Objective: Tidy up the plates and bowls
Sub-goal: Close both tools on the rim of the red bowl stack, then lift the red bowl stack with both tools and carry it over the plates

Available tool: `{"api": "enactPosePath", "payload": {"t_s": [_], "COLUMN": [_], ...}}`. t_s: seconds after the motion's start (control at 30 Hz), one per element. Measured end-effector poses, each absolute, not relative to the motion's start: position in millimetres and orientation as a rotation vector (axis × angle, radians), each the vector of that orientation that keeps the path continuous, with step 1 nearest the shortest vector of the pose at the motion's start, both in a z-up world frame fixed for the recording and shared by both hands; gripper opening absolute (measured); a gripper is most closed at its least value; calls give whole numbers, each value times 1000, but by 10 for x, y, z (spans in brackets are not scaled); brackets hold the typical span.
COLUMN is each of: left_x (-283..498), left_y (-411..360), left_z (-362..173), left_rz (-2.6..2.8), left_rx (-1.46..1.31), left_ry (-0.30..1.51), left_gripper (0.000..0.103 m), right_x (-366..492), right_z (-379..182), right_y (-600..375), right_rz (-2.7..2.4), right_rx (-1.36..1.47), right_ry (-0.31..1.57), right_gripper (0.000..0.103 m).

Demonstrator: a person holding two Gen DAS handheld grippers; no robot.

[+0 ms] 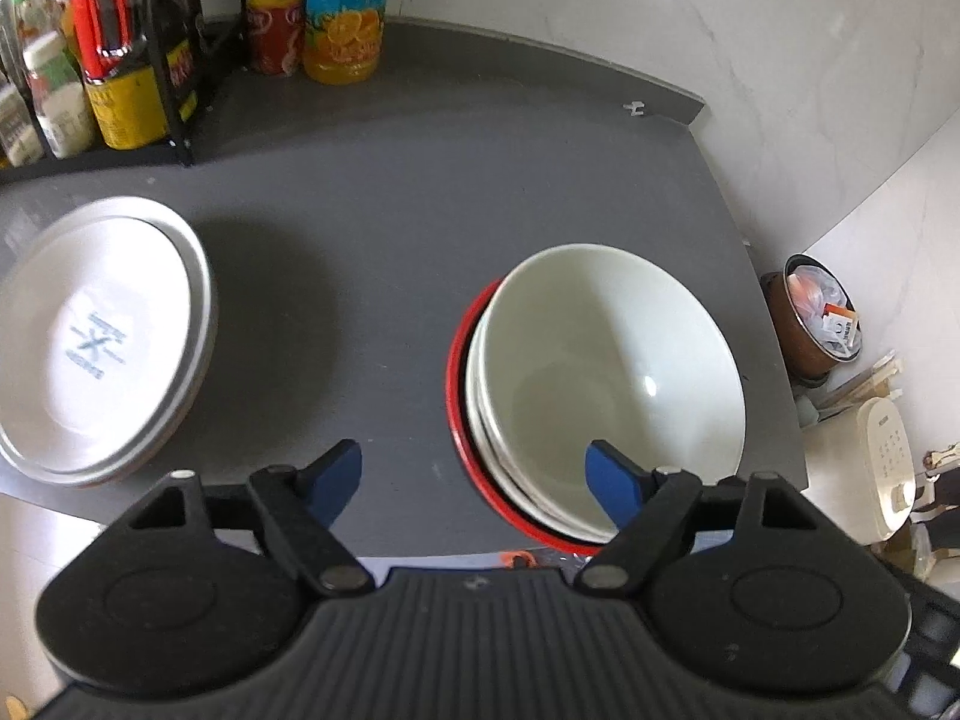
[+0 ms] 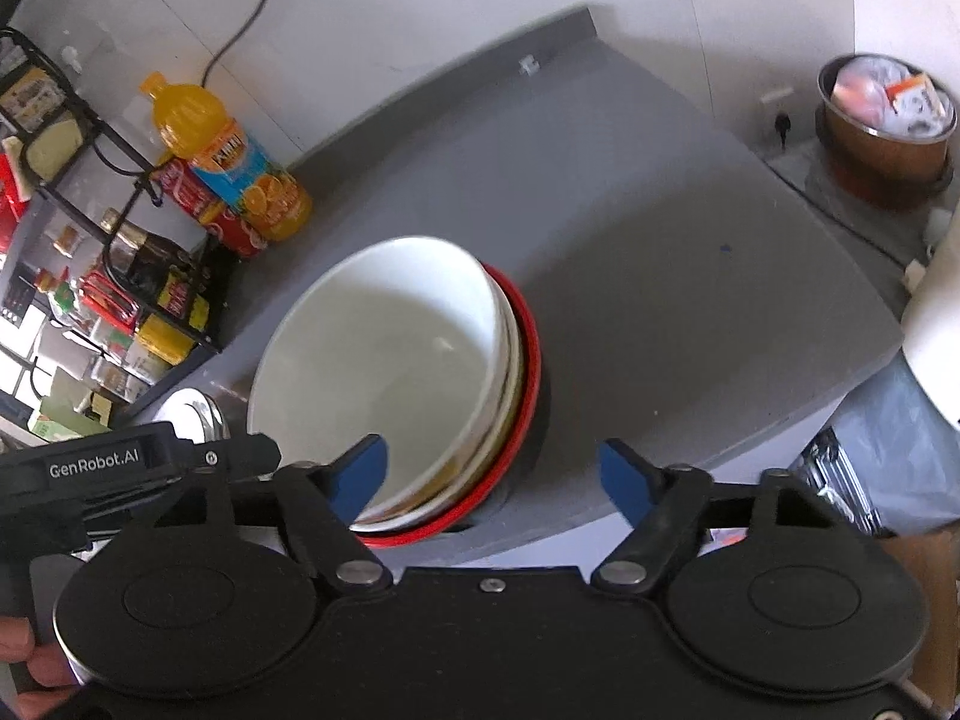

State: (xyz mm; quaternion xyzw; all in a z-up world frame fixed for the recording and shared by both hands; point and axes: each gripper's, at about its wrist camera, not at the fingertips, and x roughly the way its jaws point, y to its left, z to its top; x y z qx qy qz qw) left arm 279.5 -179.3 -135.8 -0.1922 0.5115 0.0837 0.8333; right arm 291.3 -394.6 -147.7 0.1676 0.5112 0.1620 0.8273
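White bowl stack (image 1: 606,384) sits nested in a red-rimmed bowl (image 1: 459,414) on the grey countertop (image 1: 384,216). Both claws straddle its near rim: left gripper (image 1: 474,480) from the stack's left, right gripper (image 2: 492,474) from its right, each spread, gripping nothing, one finger over the bowl. Plate stack (image 1: 96,342) lies well apart leftward. Condiment rack (image 1: 102,72) and juice bottle (image 1: 345,12) at the back by the white wall.

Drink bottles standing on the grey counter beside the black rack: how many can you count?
2. The orange juice bottle stands at the counter's back edge, and a red-labelled bottle touches it on the rack side. More may be hidden behind them.
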Motion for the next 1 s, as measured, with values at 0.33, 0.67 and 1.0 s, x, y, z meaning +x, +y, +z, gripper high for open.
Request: {"api": "enactPosePath", "payload": {"t_s": [0.33,0.67,1.0], "left_x": [2938,3060,3214], "left_y": [-1787,-1689,-1553], "left_z": [-1604,-1724,-1815], "left_rz": [194,215,223], "left_rx": [-470,-524,-561], "left_ry": [1120,1115,1119], "left_gripper": [44,35,32], "right_x": [3011,3239,3462], "right_z": [-1638,-1804,-1931], "right_y": [-3950,-3967,-3989], "right_rz": [370,329,326], "right_rx": [428,466,481], "right_ry": [1121,1154,1171], "right_gripper": [55,52,43]}}
